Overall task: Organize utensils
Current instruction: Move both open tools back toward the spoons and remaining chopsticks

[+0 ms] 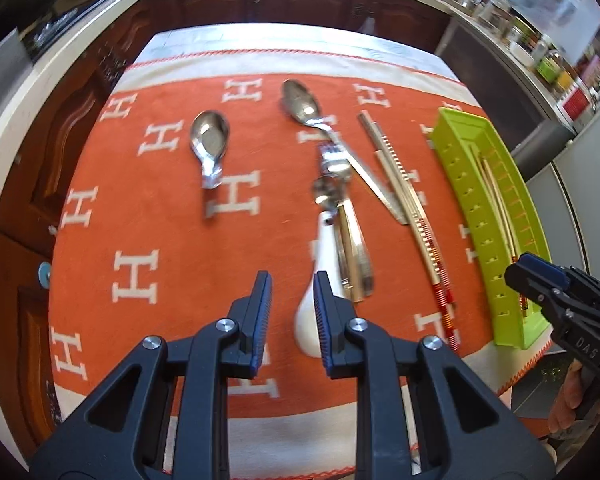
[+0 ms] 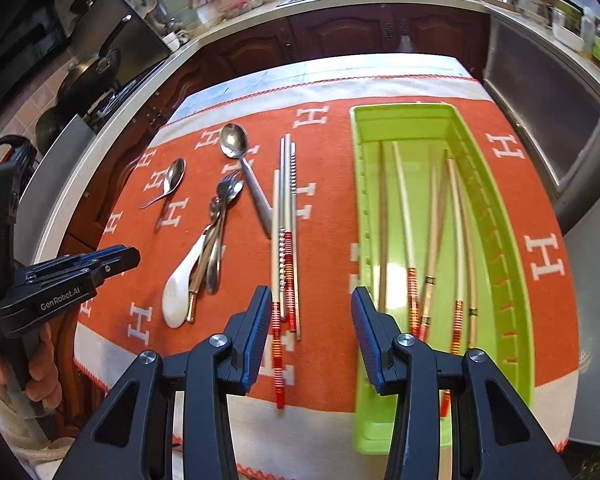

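Observation:
A green tray (image 2: 500, 216) on the orange cloth holds several chopsticks (image 2: 404, 216); it also shows in the left wrist view (image 1: 456, 160). More chopsticks (image 2: 286, 216) (image 1: 404, 196) lie left of the tray. A pile of a white ceramic spoon (image 2: 180, 284) (image 1: 320, 280), metal spoons and a fork (image 2: 224, 188) lies further left. Two steel spoons (image 1: 210, 136) (image 1: 302, 102) lie apart. My left gripper (image 1: 292, 284) is open and empty, just left of the white spoon. My right gripper (image 2: 311, 300) is open and empty, between the loose chopsticks and the tray.
The orange cloth with white H letters (image 1: 140, 240) covers a small table. Dark wooden cabinets (image 2: 340, 36) and a counter curve around the far side. Pans (image 2: 88, 76) stand on a stove at the left. A steel appliance (image 2: 548, 120) stands at the right.

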{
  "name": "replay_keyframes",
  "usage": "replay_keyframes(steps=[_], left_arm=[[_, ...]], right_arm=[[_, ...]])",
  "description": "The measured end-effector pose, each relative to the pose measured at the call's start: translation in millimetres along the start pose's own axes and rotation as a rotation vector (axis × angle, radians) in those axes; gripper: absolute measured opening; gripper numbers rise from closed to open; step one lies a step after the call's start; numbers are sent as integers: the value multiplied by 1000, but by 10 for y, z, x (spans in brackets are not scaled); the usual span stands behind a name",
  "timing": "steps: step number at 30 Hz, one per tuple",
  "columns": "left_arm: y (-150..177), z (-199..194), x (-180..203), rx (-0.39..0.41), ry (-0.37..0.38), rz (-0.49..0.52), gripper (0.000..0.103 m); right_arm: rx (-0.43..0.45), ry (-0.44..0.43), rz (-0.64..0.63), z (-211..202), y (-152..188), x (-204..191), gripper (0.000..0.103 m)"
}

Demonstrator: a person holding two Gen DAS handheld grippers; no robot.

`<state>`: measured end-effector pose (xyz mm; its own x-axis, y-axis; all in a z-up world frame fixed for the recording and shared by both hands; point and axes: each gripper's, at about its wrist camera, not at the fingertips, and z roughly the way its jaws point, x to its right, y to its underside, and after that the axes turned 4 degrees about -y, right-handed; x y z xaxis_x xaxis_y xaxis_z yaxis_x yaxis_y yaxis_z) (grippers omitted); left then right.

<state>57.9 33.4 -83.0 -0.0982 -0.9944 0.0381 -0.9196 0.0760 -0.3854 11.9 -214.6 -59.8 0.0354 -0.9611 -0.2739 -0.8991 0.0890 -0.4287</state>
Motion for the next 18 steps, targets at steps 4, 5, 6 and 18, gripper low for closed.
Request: replay_keyframes(steps=[4, 5, 6, 18], left_arm=[[34, 81, -137, -16, 18, -25, 18], [42, 100, -159, -19, 26, -26, 18], [51, 127, -179, -25, 38, -28, 18], [44, 434, -52, -96, 229, 3, 18]], right_arm=[[-11, -16, -29, 89, -72, -131, 42], [-13, -19, -38, 111, -89, -168, 42], [-14, -22, -46, 131, -109, -204, 42], [-69, -179, -75, 658, -393, -539, 35]])
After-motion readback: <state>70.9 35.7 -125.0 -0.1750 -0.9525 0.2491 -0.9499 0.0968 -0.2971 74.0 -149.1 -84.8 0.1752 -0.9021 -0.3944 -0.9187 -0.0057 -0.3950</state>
